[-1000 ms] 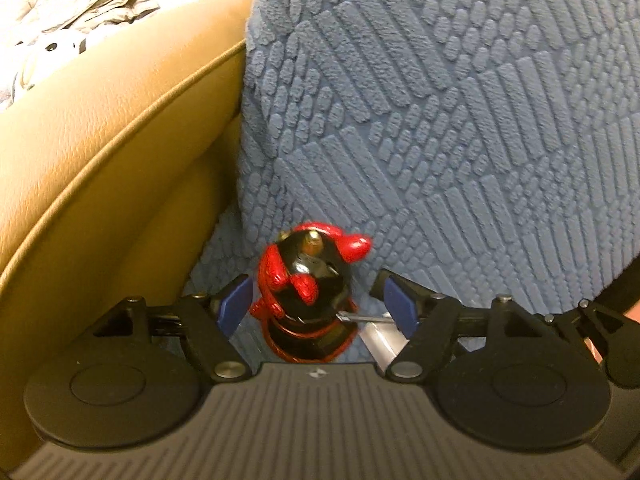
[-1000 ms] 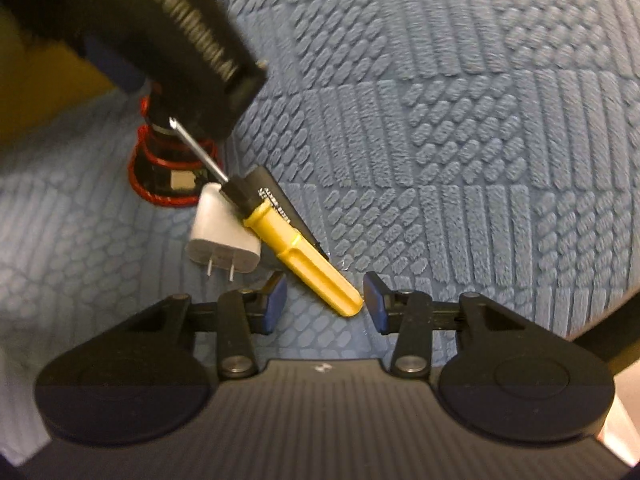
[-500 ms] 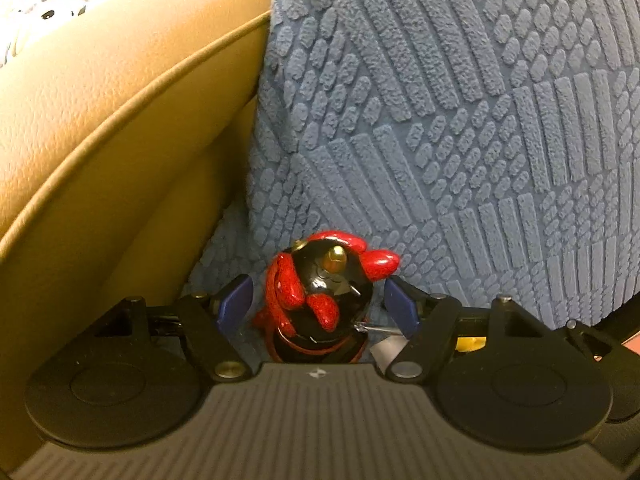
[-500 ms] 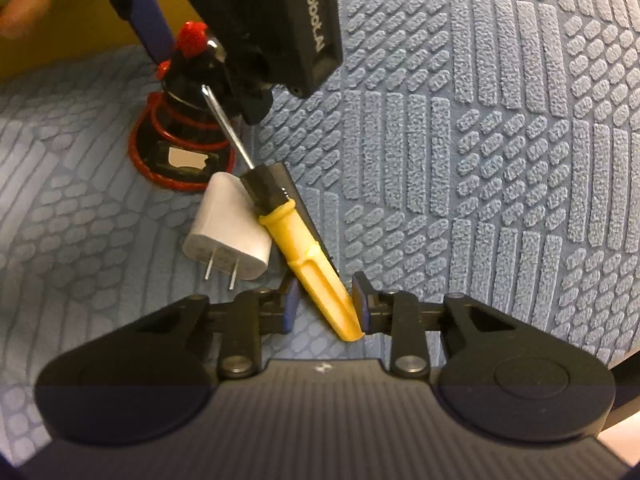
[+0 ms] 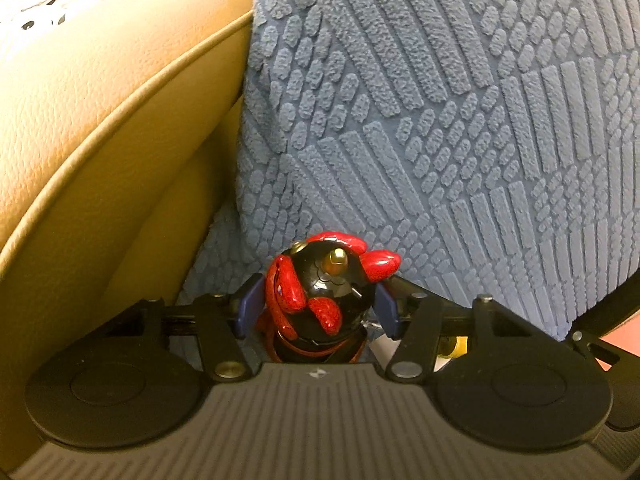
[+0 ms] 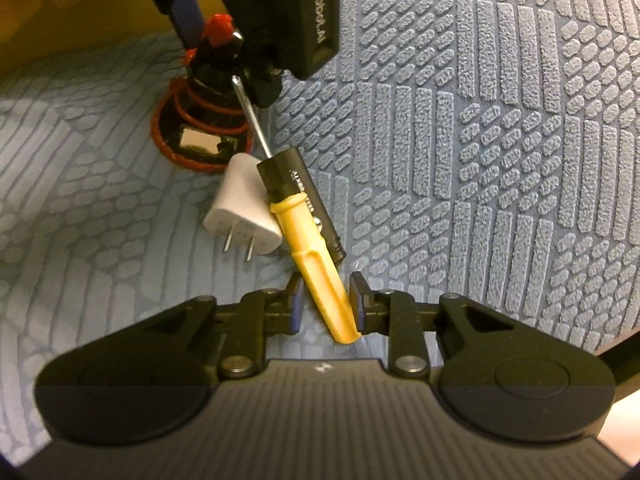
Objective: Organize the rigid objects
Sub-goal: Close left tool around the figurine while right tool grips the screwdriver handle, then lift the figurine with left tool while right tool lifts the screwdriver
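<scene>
The left gripper (image 5: 316, 306) is clamped on the red-and-black figurine (image 5: 324, 296) (standing on blue fabric (image 5: 440, 140)); the right gripper (image 6: 326, 300) pinches the screwdriver (image 6: 316, 256) at its near yellow handle end.

Both grippers (image 5: 316, 306) (image 6: 326, 300) are matte black with ribbed bodies, round discs, silver screws and blue finger pads (image 6: 297, 304).

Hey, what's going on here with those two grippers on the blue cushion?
A person is tidying small items on a blue textured cover. The left hand-held gripper is closed around a red-and-black figurine. The right hand-held gripper is pinching the yellow handle of a screwdriver, which lies across a white plug adapter.
</scene>
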